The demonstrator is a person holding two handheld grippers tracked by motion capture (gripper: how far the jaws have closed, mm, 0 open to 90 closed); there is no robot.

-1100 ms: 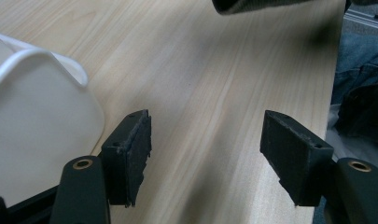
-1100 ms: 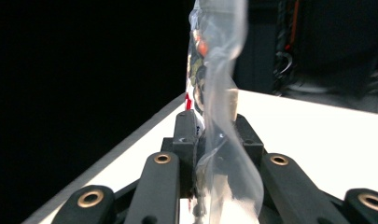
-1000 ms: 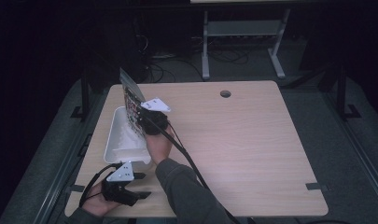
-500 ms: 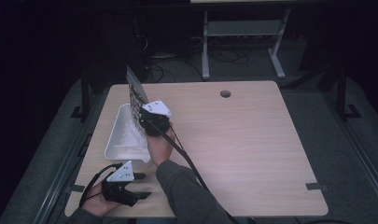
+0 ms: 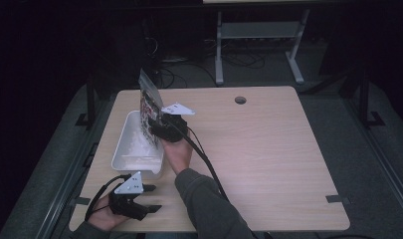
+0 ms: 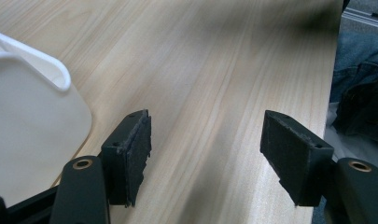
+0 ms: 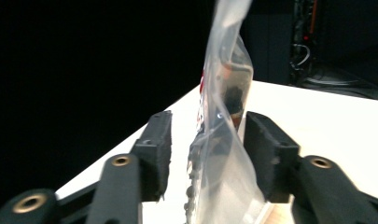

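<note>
- Right gripper [image 7: 207, 149]: jaws parted around upright clear bag [image 7: 221, 140], one pad touching it, above white tray [image 5: 137, 144].
- Left gripper [image 6: 205, 154]: jaws spread, empty, tray corner beside its left jaw.

The high view is dim, its surroundings nearly black, with only the wooden counter [image 5: 249, 149] lit from above. In the left gripper view the wood grain smears with blur and a soft shadow darkens the far edge. In the right gripper view the clear bag [image 7: 224, 140] is blurred, the counter overexposed white against blackness.
</note>
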